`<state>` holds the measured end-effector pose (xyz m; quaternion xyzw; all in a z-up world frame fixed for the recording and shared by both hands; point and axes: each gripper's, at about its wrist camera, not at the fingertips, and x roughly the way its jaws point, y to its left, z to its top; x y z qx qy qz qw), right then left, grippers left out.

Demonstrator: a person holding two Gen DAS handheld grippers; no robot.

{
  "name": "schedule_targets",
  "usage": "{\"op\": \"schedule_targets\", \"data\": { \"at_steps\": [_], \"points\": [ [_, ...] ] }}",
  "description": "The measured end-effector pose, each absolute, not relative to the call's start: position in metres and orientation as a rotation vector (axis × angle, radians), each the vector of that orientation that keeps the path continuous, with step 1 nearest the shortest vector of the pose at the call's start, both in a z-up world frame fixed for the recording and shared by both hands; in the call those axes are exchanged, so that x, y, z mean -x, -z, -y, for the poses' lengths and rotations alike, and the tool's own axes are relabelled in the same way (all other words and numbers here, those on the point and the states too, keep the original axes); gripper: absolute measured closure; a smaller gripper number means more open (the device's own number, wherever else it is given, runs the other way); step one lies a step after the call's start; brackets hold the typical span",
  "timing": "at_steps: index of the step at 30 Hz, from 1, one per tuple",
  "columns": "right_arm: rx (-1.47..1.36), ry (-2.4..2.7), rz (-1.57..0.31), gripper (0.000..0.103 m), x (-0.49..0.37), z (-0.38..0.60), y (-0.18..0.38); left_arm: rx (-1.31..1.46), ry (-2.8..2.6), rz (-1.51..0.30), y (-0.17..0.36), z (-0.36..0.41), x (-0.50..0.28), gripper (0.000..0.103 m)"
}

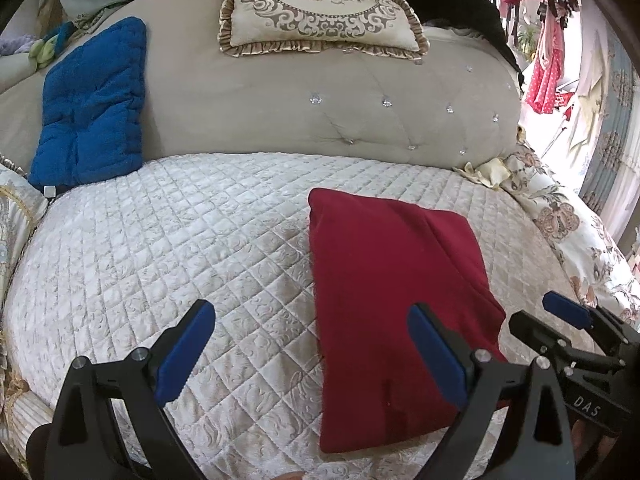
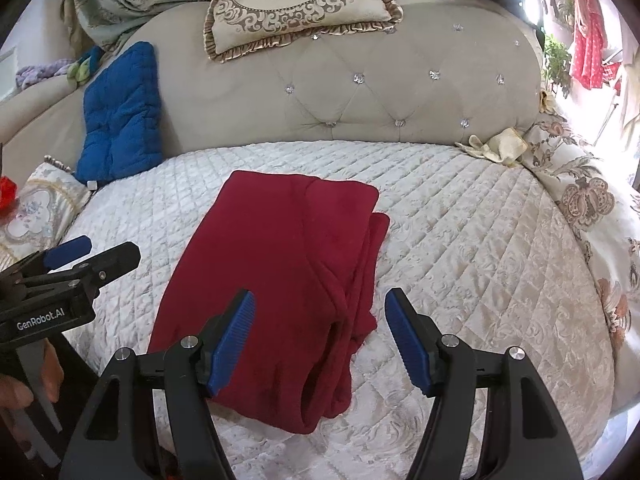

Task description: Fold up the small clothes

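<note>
A dark red garment (image 1: pixel 396 300) lies folded into a long rectangle on the white quilted seat (image 1: pixel 180 240). In the right wrist view the red garment (image 2: pixel 276 280) shows stacked layers along its right edge. My left gripper (image 1: pixel 316 344) hovers open above the seat, with its right finger over the garment's near part and nothing between its pads. Spread wide above the garment's near right corner, my right gripper (image 2: pixel 320 332) is open and grips nothing. Each gripper shows at the edge of the other's view: the right gripper (image 1: pixel 548 316) and the left gripper (image 2: pixel 96 248).
A blue cushion (image 1: pixel 92 104) leans against the tufted beige backrest (image 1: pixel 320 92) at the left. A floral ruffled pillow (image 1: pixel 320 4) sits on top of the backrest. A floral cover (image 2: pixel 592 216) drapes the right side, with a pale crumpled cloth (image 2: pixel 496 146) beside it. A hand (image 2: pixel 24 384) holds the left gripper.
</note>
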<state>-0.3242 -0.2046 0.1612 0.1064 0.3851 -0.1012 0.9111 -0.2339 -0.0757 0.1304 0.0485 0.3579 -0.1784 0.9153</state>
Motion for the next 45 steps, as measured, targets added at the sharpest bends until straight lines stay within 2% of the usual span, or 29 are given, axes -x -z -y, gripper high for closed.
{"op": "schedule_targets", "data": {
  "at_steps": [45],
  "points": [
    [-0.22, 0.214, -0.839, 0.056, 0.305, 0.212, -0.145, -0.144, 0.352, -0.754, -0.119, 0.086, 0.223, 0.004]
  ]
}}
